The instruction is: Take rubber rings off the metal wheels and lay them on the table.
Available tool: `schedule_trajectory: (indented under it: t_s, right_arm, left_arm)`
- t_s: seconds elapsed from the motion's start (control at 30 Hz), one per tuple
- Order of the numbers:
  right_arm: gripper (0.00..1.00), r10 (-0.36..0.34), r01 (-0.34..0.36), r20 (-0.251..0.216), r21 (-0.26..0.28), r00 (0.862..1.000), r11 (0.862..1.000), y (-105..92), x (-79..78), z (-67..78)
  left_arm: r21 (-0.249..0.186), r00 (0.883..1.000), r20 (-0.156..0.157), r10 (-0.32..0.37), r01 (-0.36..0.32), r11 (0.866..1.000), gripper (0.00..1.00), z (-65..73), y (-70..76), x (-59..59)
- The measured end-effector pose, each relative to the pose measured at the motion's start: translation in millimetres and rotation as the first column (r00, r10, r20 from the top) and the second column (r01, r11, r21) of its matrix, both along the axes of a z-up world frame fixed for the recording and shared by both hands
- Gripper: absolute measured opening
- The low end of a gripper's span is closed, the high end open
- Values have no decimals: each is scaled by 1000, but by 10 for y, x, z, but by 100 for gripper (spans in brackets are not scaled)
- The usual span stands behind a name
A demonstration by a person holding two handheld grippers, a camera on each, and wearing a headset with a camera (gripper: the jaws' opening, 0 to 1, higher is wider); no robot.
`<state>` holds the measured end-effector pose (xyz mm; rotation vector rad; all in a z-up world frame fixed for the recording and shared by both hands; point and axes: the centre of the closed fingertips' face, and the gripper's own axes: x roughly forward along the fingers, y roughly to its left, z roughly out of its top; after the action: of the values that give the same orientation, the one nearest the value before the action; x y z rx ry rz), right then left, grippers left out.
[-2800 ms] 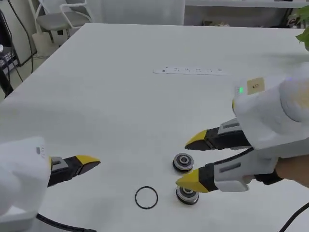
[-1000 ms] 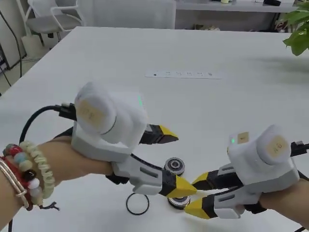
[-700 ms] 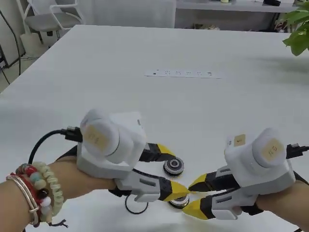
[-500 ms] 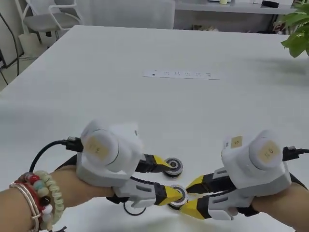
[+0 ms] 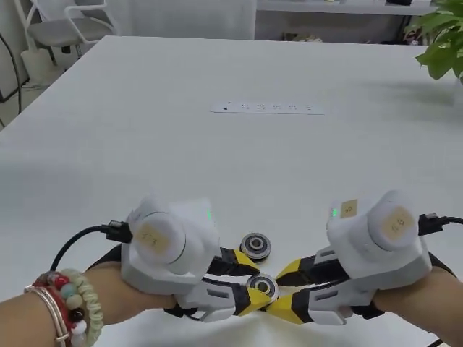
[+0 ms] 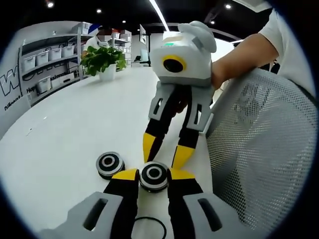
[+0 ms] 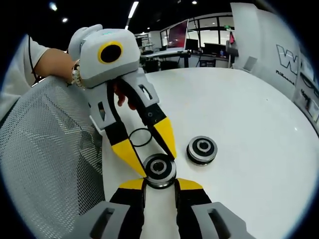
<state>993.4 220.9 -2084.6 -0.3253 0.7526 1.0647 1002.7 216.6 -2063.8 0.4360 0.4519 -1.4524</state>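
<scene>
Grippers, pair, low over white table [image 5: 145, 108], tips meeting nose to nose. Left gripper [image 5: 247, 282]: jaws clamped across near wheel [image 5: 262, 286]. Right gripper [image 5: 281, 290]: jaws flank same wheel's rim, grip cannot be told. Second wheel [image 5: 255, 245]: 11 o'clock, just beside. Loose ring [image 7: 140, 137]: flat beneath left gripper. Open table toward 12 o'clock.

- Counter [image 5: 145, 130]: white, matt top.
- White power strip [image 5: 266, 108] lies flat toward the far side, well apart from the other items.
- Two metal wheels lie flat near the front edge, far wheel [image 5: 255, 245] just beside near wheel [image 5: 262, 286], with a gap between them.
- Black rubber ring [image 7: 140, 138] lies flat near the near wheel, apart from it.
- Potted plant [image 6: 102, 59] stands at a far corner.
</scene>
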Motion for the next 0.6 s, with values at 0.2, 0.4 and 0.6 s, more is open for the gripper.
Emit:
schedule_trajectory:
  t_s: [0.2,0.4,0.6]
  right_arm:
    - [20,-1,1,-2,-2,1000,1000,-6,-2,-2]
    - [18,1,-1,-3,-8,1000,1000,-18,-5,-5]
    - [17,9,-9,-2,-17,1000,1000,-27,-9,-8]
  left_arm:
    - [3,1000,23,-6,6,1000,15,17,6,7]
    - [10,999,41,-13,13,1000,11,9,18,4]
    - [3,999,34,-13,13,1000,8,7,29,-18]
